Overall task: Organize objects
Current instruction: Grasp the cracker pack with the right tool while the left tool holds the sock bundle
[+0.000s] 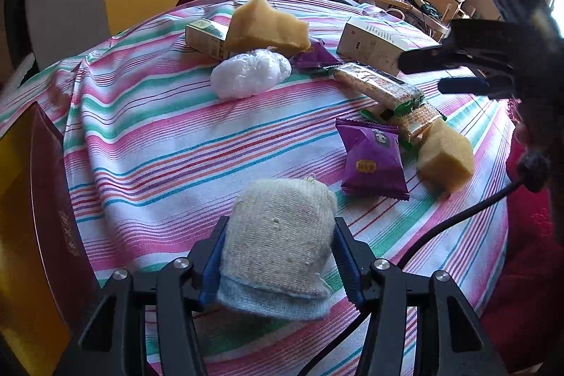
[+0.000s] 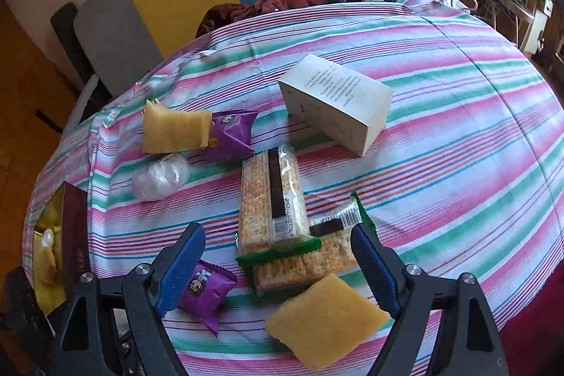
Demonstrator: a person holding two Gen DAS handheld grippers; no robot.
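My left gripper [image 1: 278, 242] is shut on a folded beige knitted cloth [image 1: 278, 228] that has a pale blue layer underneath, held just above the striped tablecloth [image 1: 176, 147]. My right gripper [image 2: 276, 235] stands open above two cracker packs [image 2: 269, 199], with nothing pressed between its pads. A yellow sponge [image 2: 328, 316] lies just below them and a purple snack packet [image 2: 206, 295] sits by the left finger. In the left wrist view the right gripper [image 1: 421, 74] hovers at the right, near the cracker pack [image 1: 377, 83].
Farther back lie a white box [image 2: 338, 101], a second purple packet [image 2: 232, 136], a larger sponge [image 2: 172, 129] and a plastic-wrapped bundle [image 2: 158, 178]. A dark red box [image 2: 74, 228] with a yellow inside stands at the left edge. Chairs stand behind the table.
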